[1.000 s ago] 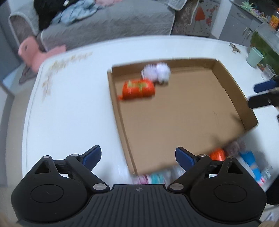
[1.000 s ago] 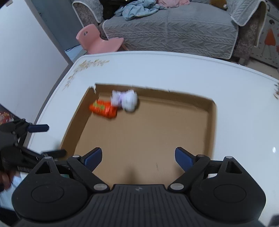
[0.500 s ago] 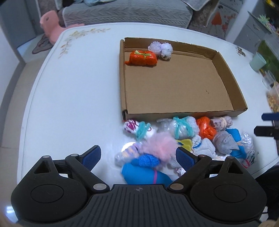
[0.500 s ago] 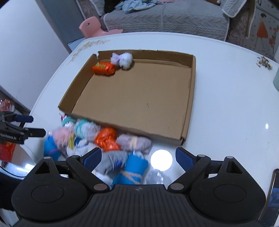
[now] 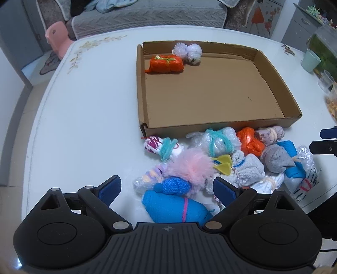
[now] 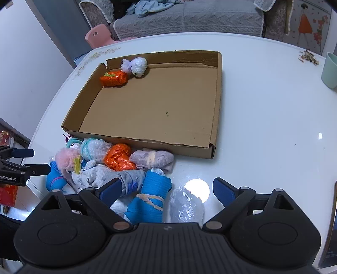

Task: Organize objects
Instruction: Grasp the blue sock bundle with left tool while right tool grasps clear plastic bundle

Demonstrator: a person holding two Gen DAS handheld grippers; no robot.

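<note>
A shallow cardboard tray (image 5: 145, 109) (image 6: 212, 145) lies on the white table. In its far left corner sit an orange bundle (image 5: 166, 64) (image 6: 114, 78) and a white-lilac bundle (image 5: 188, 51) (image 6: 137, 66). A pile of several tied bundles lies on the table against the tray's near wall: pink fluffy one (image 5: 189, 166), blue one (image 5: 174, 207), teal-tied one (image 5: 219, 143), orange one (image 6: 119, 157), lilac one (image 6: 151, 160). My left gripper (image 5: 167, 189) is open above the pile's near left. My right gripper (image 6: 167, 189) is open over a blue bundle (image 6: 152, 198) and a clear plastic one (image 6: 186, 205).
A mint cup (image 5: 310, 60) (image 6: 329, 70) stands at the table's far right, with clear cups (image 5: 325, 79) near it. A grey sofa (image 5: 147, 14) and a pink child's chair (image 5: 55, 36) lie beyond the table. A red packet (image 6: 6, 192) shows at the left edge.
Both grippers have pulled back from over the tray toward the table's near side, so the pile of bundles is now in view under them. Both stay open.
</note>
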